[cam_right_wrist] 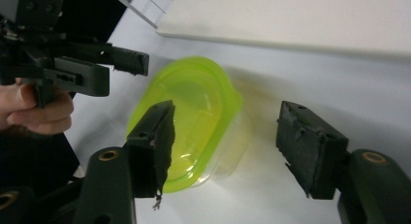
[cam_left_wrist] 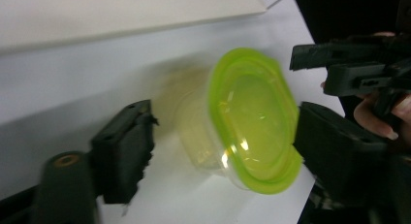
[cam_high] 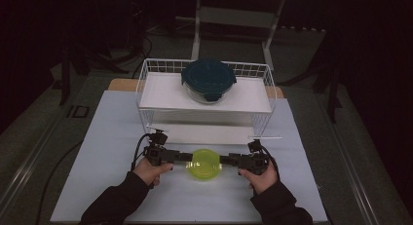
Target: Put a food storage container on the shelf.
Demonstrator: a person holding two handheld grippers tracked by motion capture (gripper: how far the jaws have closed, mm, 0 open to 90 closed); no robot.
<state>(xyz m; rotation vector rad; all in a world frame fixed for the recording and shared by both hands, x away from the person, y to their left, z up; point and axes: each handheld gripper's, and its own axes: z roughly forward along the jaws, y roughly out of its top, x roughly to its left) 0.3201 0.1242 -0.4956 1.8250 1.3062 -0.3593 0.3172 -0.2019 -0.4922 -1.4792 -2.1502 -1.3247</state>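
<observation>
A small clear container with a lime-green lid (cam_high: 204, 164) sits on the white table (cam_high: 112, 137), near its front edge. My left gripper (cam_high: 184, 157) reaches in from the left and my right gripper (cam_high: 225, 160) from the right, both level with it. In the left gripper view the container (cam_left_wrist: 252, 117) lies between the jaws of the left gripper (cam_left_wrist: 225, 136). One jaw is at the lid's rim and the other is off the clear wall. In the right gripper view the right gripper (cam_right_wrist: 227, 122) straddles the container (cam_right_wrist: 194, 117), with a gap at one jaw.
A white wire basket (cam_high: 146, 76) stands behind, holding a white board and a round glass dish with a dark teal lid (cam_high: 208, 79). The basket's front lies a short way beyond the grippers. A person's hands (cam_high: 151, 170) hold both tools. A dark floor surrounds the table.
</observation>
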